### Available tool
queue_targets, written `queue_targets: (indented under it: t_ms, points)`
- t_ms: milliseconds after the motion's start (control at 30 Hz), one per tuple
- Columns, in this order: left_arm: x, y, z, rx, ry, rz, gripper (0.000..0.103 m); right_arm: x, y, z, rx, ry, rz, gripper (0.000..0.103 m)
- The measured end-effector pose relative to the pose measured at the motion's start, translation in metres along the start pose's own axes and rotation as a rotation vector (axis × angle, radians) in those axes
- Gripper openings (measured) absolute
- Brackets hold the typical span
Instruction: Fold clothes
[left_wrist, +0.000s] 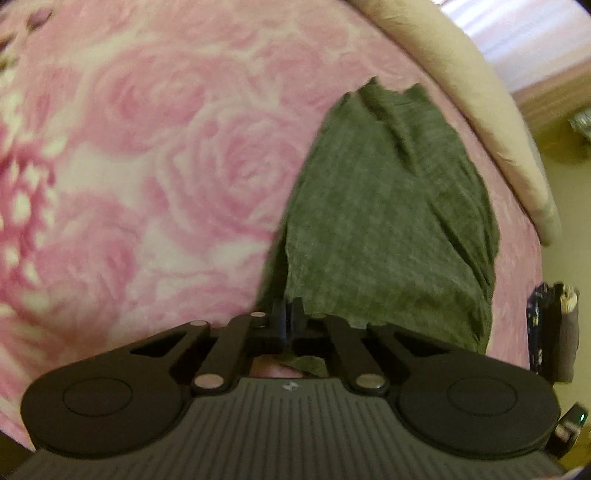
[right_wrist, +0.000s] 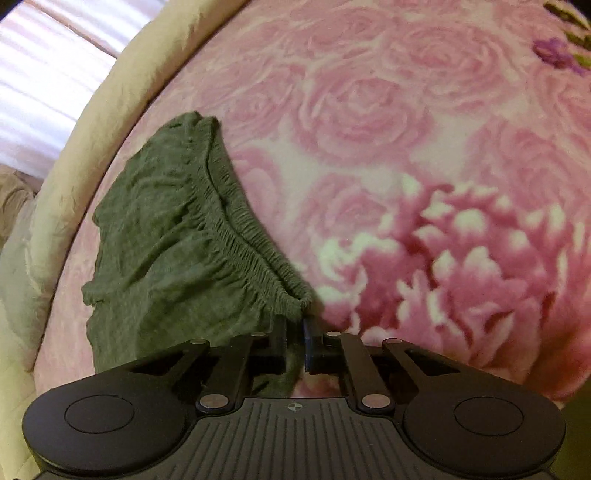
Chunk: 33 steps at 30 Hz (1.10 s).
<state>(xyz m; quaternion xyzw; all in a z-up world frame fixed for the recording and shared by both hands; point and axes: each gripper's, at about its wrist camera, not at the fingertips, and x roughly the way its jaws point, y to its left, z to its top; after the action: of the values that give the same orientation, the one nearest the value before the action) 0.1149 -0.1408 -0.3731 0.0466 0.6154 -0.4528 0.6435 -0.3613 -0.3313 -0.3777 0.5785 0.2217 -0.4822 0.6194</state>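
A green garment (left_wrist: 388, 221) with an elastic gathered waistband (right_wrist: 236, 218) lies on a pink rose-patterned blanket (left_wrist: 147, 147). In the left wrist view my left gripper (left_wrist: 290, 314) is shut on a near corner of the green cloth, which hangs from its tips and spreads away to the right. In the right wrist view my right gripper (right_wrist: 295, 328) is shut on the near end of the waistband, and the garment (right_wrist: 166, 229) stretches away to the left.
A cream cushion edge (left_wrist: 480, 110) borders the blanket (right_wrist: 406, 147) beside the garment; it shows as a cream edge (right_wrist: 85, 147) in the right wrist view. Beyond it are a striped pale surface (right_wrist: 37, 74) and a dark object (left_wrist: 550, 332) at the bed's side.
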Motion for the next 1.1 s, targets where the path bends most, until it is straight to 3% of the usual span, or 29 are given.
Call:
queue_targets:
  t_ms: [100, 200, 267, 333, 367, 400, 467, 600, 867, 967, 1100]
  points:
    - [-0.013, -0.009, -0.001, 0.031, -0.016, -0.015, 0.000, -0.012, 0.000, 0.000, 0.002, -0.020, -0.001, 0.006]
    - [-0.001, -0.012, -0.008, 0.086, 0.035, 0.050, 0.000, -0.014, -0.002, 0.000, -0.004, -0.001, -0.024, 0.006]
    - [0.012, -0.008, -0.011, 0.083, 0.075, 0.100, 0.003, -0.006, -0.006, 0.002, 0.004, 0.042, -0.047, 0.006]
    - [0.014, -0.005, -0.009, 0.046, 0.076, 0.102, 0.007, -0.002, -0.005, 0.005, 0.000, 0.072, -0.061, 0.006]
    - [0.012, -0.005, -0.006, 0.047, 0.076, 0.107, 0.008, -0.001, -0.005, 0.007, -0.004, 0.084, -0.069, 0.013]
    - [0.009, -0.005, -0.003, 0.056, 0.075, 0.117, 0.010, -0.004, -0.003, 0.010, -0.019, 0.072, -0.078, 0.039]
    - [0.002, -0.005, 0.003, 0.079, 0.072, 0.145, 0.010, -0.011, -0.001, 0.016, -0.048, 0.047, -0.095, 0.070]
    - [-0.012, -0.003, 0.031, 0.125, 0.025, 0.165, 0.011, -0.023, 0.005, 0.028, -0.104, -0.003, -0.130, 0.070]
    - [0.024, -0.047, 0.118, 0.229, -0.053, 0.064, 0.015, 0.011, 0.038, 0.091, -0.159, -0.105, -0.059, 0.069]
    - [0.043, -0.070, 0.145, 0.260, -0.062, 0.007, 0.015, 0.028, 0.057, 0.115, -0.187, -0.125, -0.014, 0.048]
    - [0.069, -0.101, 0.176, 0.334, -0.044, -0.045, 0.015, 0.058, 0.067, 0.144, -0.115, -0.108, 0.085, 0.048]
